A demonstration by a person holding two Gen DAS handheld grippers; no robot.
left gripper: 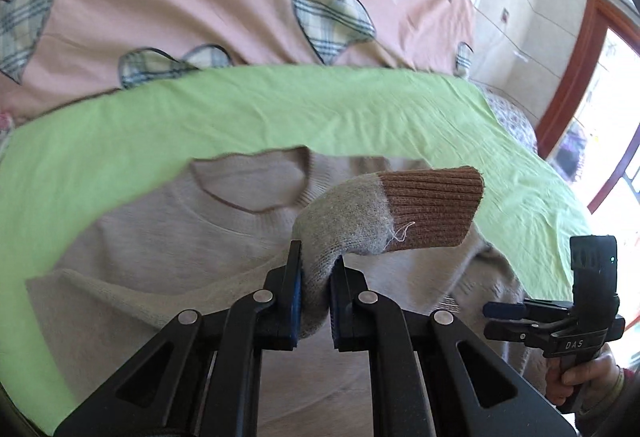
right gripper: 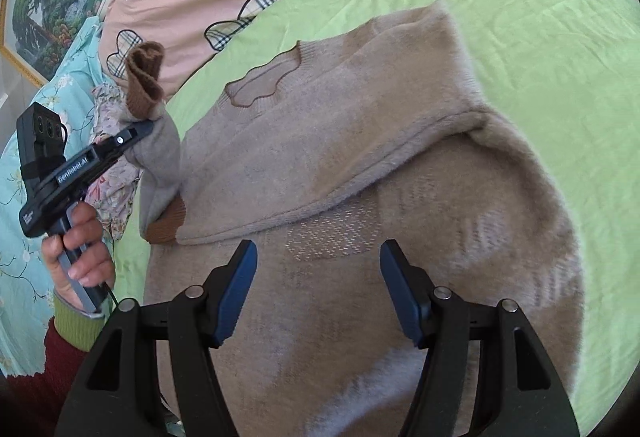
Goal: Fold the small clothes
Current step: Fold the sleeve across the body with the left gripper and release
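We list: beige sweater (right gripper: 360,165), frame centre; left gripper (left gripper: 316,289) fingers clamp its sleeve (left gripper: 352,221); right gripper (right gripper: 318,289) fingers wide, seemingly empty.

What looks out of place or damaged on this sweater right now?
A loose white thread sticks out where the grey sleeve meets its brown ribbed cuff, like a snag. The left gripper pinches that sleeve. Otherwise the sweater on the green sheet looks merely half-folded, not damaged.
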